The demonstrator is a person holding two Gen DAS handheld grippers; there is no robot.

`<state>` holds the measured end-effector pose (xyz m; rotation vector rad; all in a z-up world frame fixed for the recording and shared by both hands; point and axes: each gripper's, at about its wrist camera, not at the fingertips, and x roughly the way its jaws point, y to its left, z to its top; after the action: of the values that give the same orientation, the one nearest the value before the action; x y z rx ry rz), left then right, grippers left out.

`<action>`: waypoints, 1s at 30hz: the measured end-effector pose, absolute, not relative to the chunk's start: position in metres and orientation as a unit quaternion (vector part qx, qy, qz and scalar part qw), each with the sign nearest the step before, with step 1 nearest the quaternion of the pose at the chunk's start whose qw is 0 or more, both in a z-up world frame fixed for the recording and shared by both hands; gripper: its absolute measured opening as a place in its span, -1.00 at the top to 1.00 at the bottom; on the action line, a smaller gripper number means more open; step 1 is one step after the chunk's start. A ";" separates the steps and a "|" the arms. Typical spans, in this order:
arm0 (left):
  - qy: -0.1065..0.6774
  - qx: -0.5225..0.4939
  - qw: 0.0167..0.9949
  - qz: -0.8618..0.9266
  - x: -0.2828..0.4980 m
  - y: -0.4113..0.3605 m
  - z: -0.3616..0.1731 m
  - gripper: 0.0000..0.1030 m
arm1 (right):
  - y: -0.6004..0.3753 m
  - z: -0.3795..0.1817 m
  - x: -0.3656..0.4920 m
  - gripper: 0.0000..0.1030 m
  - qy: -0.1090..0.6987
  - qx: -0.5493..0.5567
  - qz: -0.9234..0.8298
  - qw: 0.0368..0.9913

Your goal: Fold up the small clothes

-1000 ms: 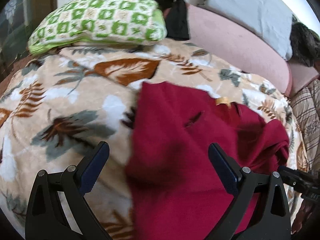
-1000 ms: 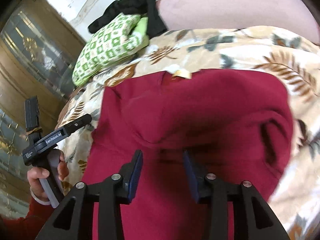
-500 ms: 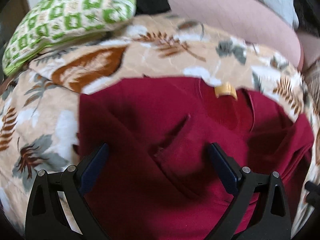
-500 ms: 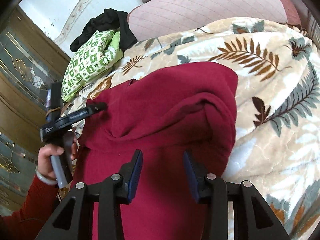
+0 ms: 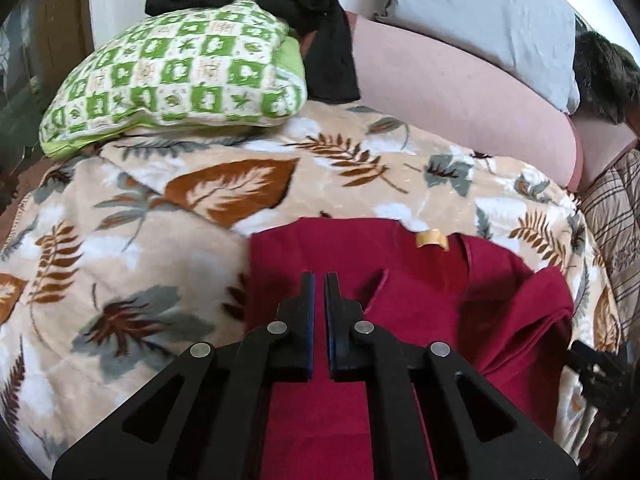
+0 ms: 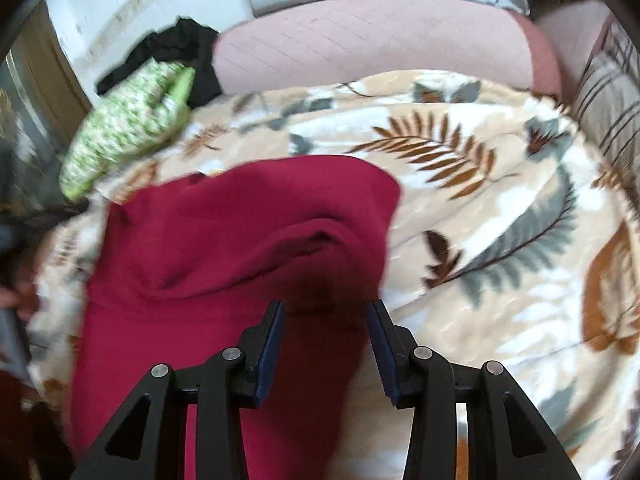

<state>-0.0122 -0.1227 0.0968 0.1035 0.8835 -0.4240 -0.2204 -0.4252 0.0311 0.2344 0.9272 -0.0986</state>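
A dark red garment (image 5: 420, 300) with a yellow neck label (image 5: 431, 238) lies on the leaf-print blanket (image 5: 140, 280). Its right side is folded over into a thick roll (image 6: 328, 236). My left gripper (image 5: 319, 276) is shut above the garment's left part. Its tips are nearly together, with only a thin strip of red showing between them and no bunched cloth at the tips. A raised crease (image 5: 380, 280) sits just right of its fingers. My right gripper (image 6: 326, 306) hangs partly open over the folded right edge of the garment (image 6: 224, 240), and nothing is pinched between its pads.
A green-and-white patterned pillow (image 5: 180, 76) and black clothing (image 5: 312, 20) lie at the back left. A pink cushion (image 5: 460, 92) and a grey pillow (image 5: 480, 12) line the back. Plaid fabric (image 5: 616, 220) borders the right. Bare blanket (image 6: 500, 240) lies right of the garment.
The left jaws went from wide open to shut, and that gripper pulled back from the garment. The right gripper swung right, so more bare blanket now shows beside the fold.
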 end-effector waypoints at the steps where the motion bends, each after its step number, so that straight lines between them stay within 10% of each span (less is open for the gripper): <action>1: 0.430 0.051 0.877 -0.208 -0.012 -0.123 0.093 0.94 | -0.425 0.029 -0.218 0.21 0.450 0.104 -0.054 0.885; 6: 0.477 0.020 0.850 -0.223 0.000 -0.136 0.071 0.72 | -0.427 0.027 -0.216 0.20 0.446 0.121 -0.052 0.885; 10: 0.481 0.023 0.847 -0.225 0.007 -0.156 0.058 -0.14 | -0.422 0.030 -0.219 0.15 0.448 0.128 -0.038 0.884; 19: 0.499 0.129 0.834 -0.199 0.018 -0.194 0.022 -0.15 | -0.428 0.039 -0.224 0.14 0.438 0.124 -0.036 0.890; 21: 0.490 0.143 0.834 -0.210 0.013 -0.198 0.022 0.13 | -0.428 0.037 -0.223 0.14 0.439 0.122 -0.036 0.889; 22: 0.497 0.137 0.827 -0.224 0.011 -0.199 0.022 0.64 | -0.429 0.036 -0.223 0.14 0.440 0.121 -0.037 0.889; 30: 0.469 0.070 0.846 -0.246 0.000 -0.174 0.077 0.96 | -0.436 0.030 -0.215 0.14 0.443 0.117 -0.042 0.888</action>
<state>0.0004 -0.1741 0.0766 0.1475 0.9888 -0.5193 -0.2151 -0.4365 0.0303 0.2421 0.9197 -0.0866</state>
